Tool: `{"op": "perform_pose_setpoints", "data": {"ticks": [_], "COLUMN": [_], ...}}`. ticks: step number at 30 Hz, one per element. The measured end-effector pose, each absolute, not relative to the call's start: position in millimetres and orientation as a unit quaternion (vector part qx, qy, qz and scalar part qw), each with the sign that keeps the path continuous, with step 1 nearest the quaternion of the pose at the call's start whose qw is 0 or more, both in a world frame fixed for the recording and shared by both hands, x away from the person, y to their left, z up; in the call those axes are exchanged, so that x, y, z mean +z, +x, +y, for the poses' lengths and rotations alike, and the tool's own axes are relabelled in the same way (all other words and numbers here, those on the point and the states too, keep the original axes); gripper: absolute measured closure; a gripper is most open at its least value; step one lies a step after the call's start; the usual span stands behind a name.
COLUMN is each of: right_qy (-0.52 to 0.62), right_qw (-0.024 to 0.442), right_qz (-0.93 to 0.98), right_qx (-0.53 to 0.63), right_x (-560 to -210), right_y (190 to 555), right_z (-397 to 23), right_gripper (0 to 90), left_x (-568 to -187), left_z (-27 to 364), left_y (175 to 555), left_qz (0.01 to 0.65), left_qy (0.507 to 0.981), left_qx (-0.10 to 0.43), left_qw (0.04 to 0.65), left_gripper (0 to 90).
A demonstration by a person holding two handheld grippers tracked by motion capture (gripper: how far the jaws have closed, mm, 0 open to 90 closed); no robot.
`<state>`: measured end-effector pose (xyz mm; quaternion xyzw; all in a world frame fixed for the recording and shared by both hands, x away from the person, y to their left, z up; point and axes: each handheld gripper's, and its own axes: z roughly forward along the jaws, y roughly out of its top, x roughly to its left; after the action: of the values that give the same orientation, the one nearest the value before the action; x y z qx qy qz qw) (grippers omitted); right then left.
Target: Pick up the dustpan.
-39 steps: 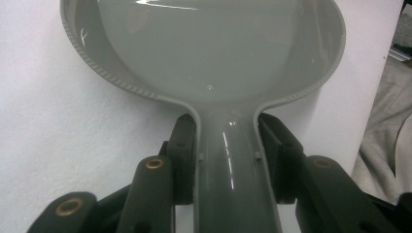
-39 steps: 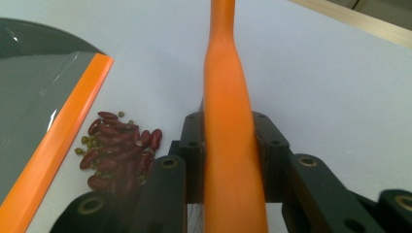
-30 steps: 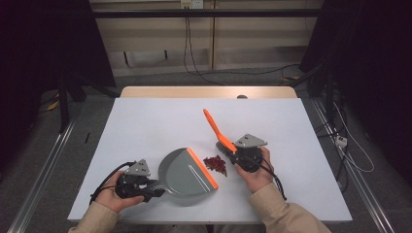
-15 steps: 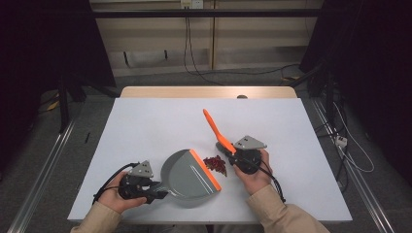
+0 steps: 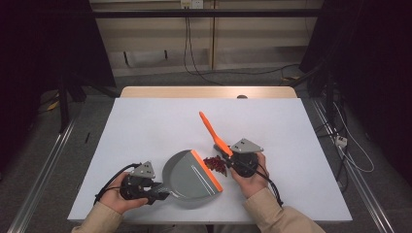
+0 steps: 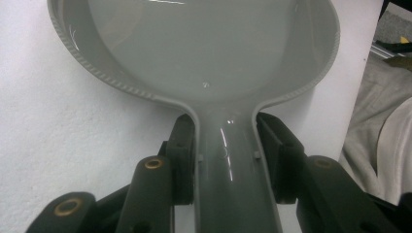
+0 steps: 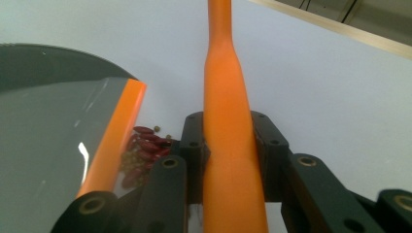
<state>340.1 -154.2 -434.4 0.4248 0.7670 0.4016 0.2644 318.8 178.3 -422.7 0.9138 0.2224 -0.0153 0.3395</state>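
White table [image 5: 145, 126]: dustpan [image 5: 192, 177] mouth toward beans [image 5: 215, 164] (handle nearside).

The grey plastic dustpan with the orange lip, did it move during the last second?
Yes. The grey plastic dustpan with the orange lip slid slightly toward the table's near edge, still beside the red beans.

My near-centre strip is crowded: grey dustpan [image 5: 192, 177] at 6 o'clock, its orange lip [image 5: 206, 170] just beside the red bean pile [image 5: 216, 164], w/ orange brush handle [image 5: 213, 131] slanting toward 12. Table [image 5: 145, 121] from 9 thru 12 to 3 lies bare, so approach room's there.
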Motion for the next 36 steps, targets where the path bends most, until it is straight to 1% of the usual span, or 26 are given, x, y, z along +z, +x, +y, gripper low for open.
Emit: {"op": "perform_pose_setpoints", "data": {"ticks": [9, 23, 36], "right_qy": [0.432, 0.436, 0.436], "right_qw": [0.250, 0.255, 0.243], "right_qz": [0.761, 0.752, 0.749], "right_qx": [0.414, 0.424, 0.435], "right_x": [-434.2, -436.9, -437.6], "right_y": [334.5, 326.4, 326.8], "right_z": [-147.0, -130.4, -122.0], "right_gripper": [71.1, 70.9, 70.7], "left_x": [-424.1, -425.5, -428.0], "left_z": [175.7, 172.5, 170.4], "left_y": [318.8, 318.1, 318.5], "left_qz": [0.222, 0.222, 0.225], "left_qy": [0.911, 0.913, 0.915], "left_qx": [-0.022, -0.025, -0.025], "left_qw": [0.346, 0.343, 0.335], "left_gripper": [61.9, 61.8, 61.8]}}
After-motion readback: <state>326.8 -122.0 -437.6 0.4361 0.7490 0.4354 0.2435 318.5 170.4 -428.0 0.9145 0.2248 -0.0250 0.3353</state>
